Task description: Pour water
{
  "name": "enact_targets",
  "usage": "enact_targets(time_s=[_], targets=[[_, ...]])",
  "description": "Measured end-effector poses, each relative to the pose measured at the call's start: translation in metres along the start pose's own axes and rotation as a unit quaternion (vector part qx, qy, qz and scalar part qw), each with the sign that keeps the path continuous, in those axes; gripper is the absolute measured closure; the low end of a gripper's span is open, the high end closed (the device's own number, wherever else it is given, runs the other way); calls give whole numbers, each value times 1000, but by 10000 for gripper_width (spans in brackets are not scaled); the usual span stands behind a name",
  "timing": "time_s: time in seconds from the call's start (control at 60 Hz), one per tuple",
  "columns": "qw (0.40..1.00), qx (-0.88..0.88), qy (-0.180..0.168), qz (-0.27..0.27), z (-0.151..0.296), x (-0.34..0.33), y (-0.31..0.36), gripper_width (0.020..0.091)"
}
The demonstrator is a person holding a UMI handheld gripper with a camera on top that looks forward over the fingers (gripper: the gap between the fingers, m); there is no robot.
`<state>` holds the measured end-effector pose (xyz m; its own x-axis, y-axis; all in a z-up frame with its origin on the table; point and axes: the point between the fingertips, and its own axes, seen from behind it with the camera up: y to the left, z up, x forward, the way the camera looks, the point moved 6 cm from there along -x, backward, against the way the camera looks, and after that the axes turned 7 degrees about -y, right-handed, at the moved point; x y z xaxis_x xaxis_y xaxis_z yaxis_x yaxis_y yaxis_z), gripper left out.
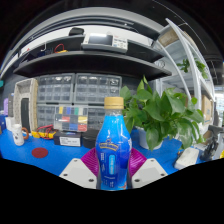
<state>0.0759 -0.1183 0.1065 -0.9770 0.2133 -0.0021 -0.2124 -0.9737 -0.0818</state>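
Fingers (112, 172) seemingly pinch the blue bottle (113, 145), plant (160, 110) just beside.

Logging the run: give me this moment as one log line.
task: pour water | gripper: shut on blue bottle | bottle: upright, capped | beyond: potted plant | surface: blue table

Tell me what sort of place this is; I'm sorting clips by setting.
Probably a lab or workshop bench. Shelving runs overhead, racks of small parts drawers stand at the back, and a potted plant sits on the blue table. The fingers hold a blue bottle.
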Motion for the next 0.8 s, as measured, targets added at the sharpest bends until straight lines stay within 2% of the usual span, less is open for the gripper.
enact_targets(time_s=[0.283,0.567,0.8], targets=[[995,-95,9,7,15,4,32,755],[944,-315,-11,100,45,36,161,754],[849,-498,-47,168,56,62,270,749]])
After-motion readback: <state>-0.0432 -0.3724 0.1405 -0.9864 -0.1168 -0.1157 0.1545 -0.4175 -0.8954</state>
